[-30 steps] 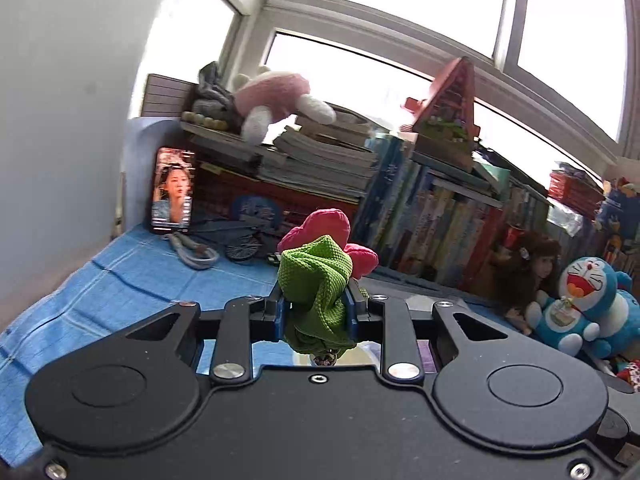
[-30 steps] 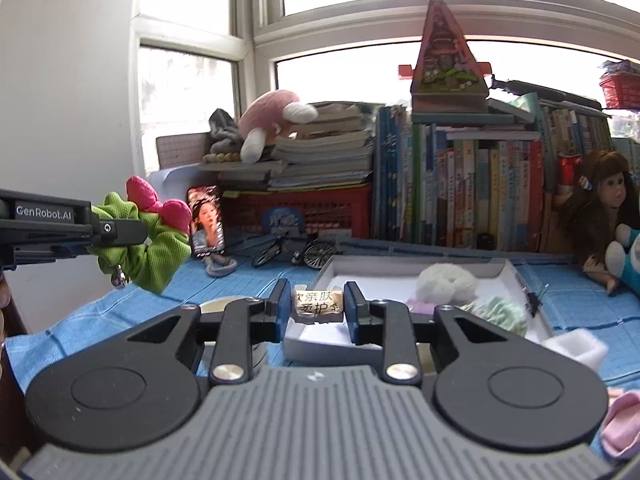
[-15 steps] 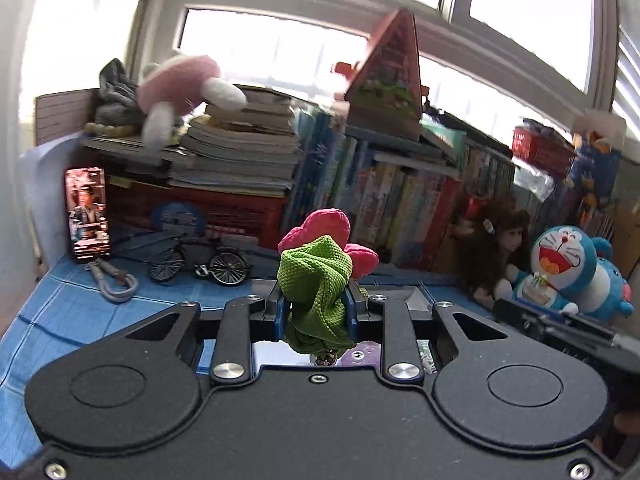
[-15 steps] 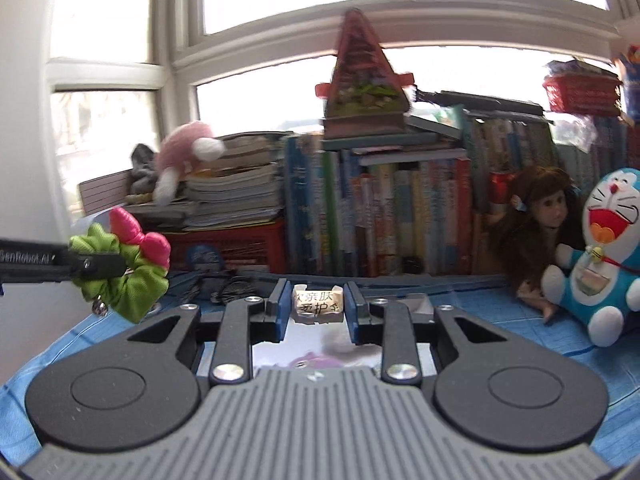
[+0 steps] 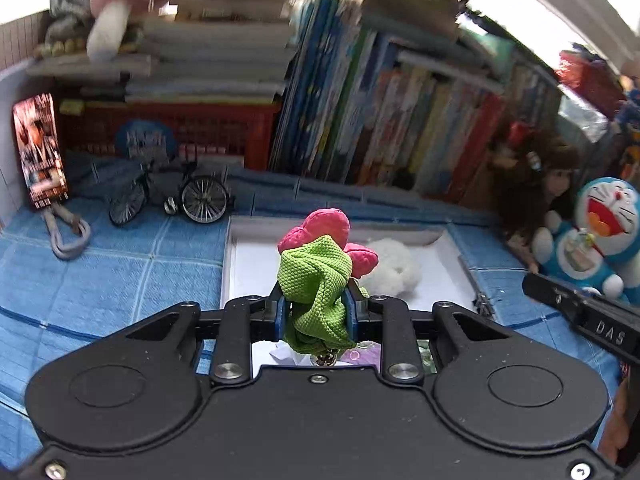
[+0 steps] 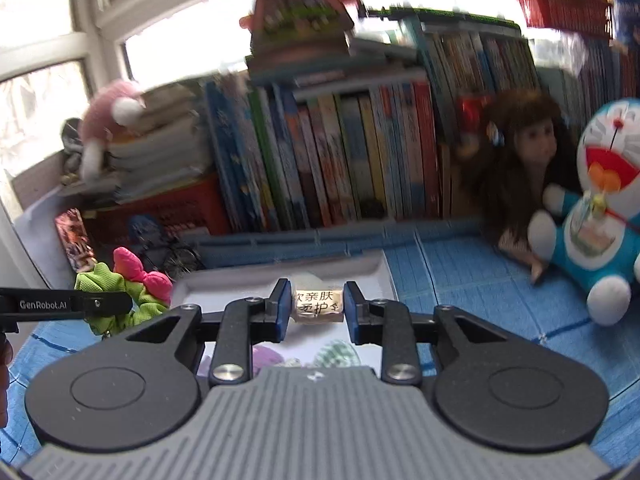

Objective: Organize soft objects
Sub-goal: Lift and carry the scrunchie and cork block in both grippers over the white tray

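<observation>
My left gripper [image 5: 315, 312] is shut on a green and pink fabric scrunchie [image 5: 316, 280], held above the near end of a white tray [image 5: 229, 264]. A white fluffy ball [image 5: 394, 266] lies in that tray. My right gripper [image 6: 316, 308] is shut on a small pale packet with printed characters [image 6: 318, 307], over the same white tray [image 6: 382, 272]. In the right wrist view the left gripper's finger [image 6: 80, 303] and the scrunchie [image 6: 128, 292] show at the left. A purple and a pale green soft item lie under the right gripper, mostly hidden.
A row of books [image 5: 400, 120] and a red crate [image 5: 180, 132] back the blue cloth [image 5: 100, 280]. A toy bicycle [image 5: 172, 196], a carabiner [image 5: 66, 232], a doll [image 6: 520, 168] and a blue cat plush [image 6: 596, 216] stand around the tray.
Both views have swung right and tilted down; the white tray now lies right under both grippers. Each gripper still holds its item.
</observation>
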